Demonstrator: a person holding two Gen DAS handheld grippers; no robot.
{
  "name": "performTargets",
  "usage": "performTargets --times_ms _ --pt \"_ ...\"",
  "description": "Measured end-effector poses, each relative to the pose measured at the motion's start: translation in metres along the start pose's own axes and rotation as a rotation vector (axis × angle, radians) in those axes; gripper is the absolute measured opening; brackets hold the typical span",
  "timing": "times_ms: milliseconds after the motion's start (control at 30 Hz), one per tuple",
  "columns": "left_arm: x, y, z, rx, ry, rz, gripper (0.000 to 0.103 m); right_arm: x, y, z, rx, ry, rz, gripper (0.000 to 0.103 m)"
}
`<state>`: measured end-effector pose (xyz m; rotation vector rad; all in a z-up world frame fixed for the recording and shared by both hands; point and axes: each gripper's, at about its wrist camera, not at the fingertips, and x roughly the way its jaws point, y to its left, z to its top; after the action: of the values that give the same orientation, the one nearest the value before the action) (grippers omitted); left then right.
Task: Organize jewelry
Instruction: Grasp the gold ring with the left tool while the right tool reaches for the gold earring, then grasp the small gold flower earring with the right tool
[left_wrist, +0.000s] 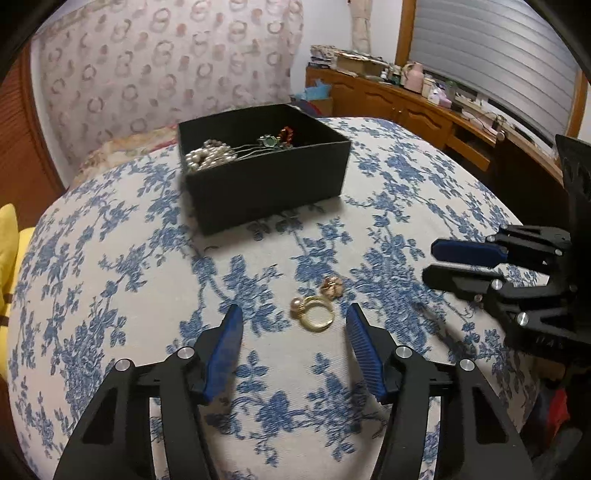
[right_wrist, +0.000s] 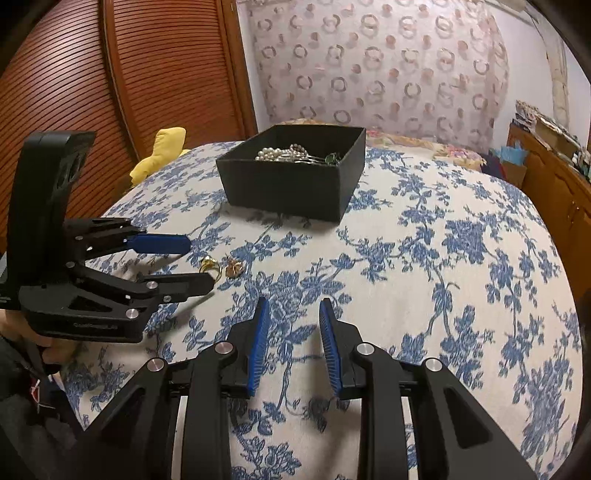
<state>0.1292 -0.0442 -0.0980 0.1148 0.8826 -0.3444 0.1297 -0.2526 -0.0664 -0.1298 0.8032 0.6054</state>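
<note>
Left gripper (left_wrist: 293, 325) low over the blue-flowered bedspread (left_wrist: 424, 206), jaws apart with nothing clamped; a gold ring (left_wrist: 314, 315) with a pinkish bead lies flat on the cloth between the fingertips, touching neither blue pad; a small rose-gold piece (left_wrist: 331, 287) sits just beyond the ring, almost against it, shape too blurred to name.

Right gripper (right_wrist: 293, 314) off to the right of the rings, jaws a narrow gap apart, empty, only cloth between them; nothing stands between it and the jewelry.

Further on, a black open box (left_wrist: 266, 184) on the bed, well apart from the rings; inside, a heap of pearls (left_wrist: 208, 155), thin metal pins, a green piece and a red one; the near wall hides the box floor.

A yellow cushion (right_wrist: 162, 151) at the bed's left edge, partly cut off; behind, a circle-patterned curtain (right_wrist: 369, 66) and slatted wooden doors (right_wrist: 122, 85); along the right, a wooden desk (left_wrist: 399, 107) crowded with small clutter, too small to make out; a hand under the left gripper's handle, mostly hidden.
</note>
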Motion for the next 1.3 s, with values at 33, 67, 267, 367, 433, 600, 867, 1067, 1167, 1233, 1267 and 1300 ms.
performTargets --times_ms 33,67,267,367,433,600,867,1067,1167,1233,1267,1300 --pt "0.002 -0.003 0.001 0.011 0.007 0.007 0.055 -0.001 0.001 0.0 -0.002 -0.004 0.002 0.03" --pt "0.003 -0.005 0.002 0.019 0.01 0.015 0.055 -0.002 0.001 -0.001 -0.002 -0.007 0.002 0.03" --pt "0.005 -0.012 0.005 0.066 0.012 0.044 0.033 -0.003 0.001 -0.004 -0.006 -0.019 0.004 0.03" --pt "0.002 -0.016 0.003 0.093 0.011 0.06 0.024 -0.004 0.004 -0.004 -0.016 -0.02 0.008 0.03" --pt "0.0 -0.014 -0.001 0.082 0.007 0.06 0.024 -0.004 0.005 -0.004 -0.021 -0.024 0.003 0.03" --pt "-0.017 -0.003 -0.01 0.006 -0.032 0.029 0.024 -0.004 0.007 -0.003 -0.035 -0.017 -0.002 0.03" --pt "-0.044 0.014 -0.02 -0.071 -0.096 0.024 0.024 0.007 0.025 0.012 -0.095 0.015 0.034 0.03" --pt "-0.055 0.025 -0.023 -0.106 -0.128 0.031 0.024 0.03 0.042 0.028 -0.148 0.06 0.056 0.03" --pt "-0.057 0.028 -0.024 -0.112 -0.135 0.033 0.024 0.042 0.047 0.033 -0.169 0.09 0.048 0.03" --pt "-0.057 0.029 -0.025 -0.114 -0.137 0.034 0.024 0.047 0.05 0.035 -0.18 0.107 0.041 0.03" --pt "-0.057 0.029 -0.025 -0.115 -0.137 0.034 0.024 0.049 0.051 0.035 -0.184 0.113 0.037 0.03" --pt "-0.057 0.029 -0.026 -0.117 -0.138 0.033 0.024 0.05 0.051 0.035 -0.187 0.118 0.034 0.03"
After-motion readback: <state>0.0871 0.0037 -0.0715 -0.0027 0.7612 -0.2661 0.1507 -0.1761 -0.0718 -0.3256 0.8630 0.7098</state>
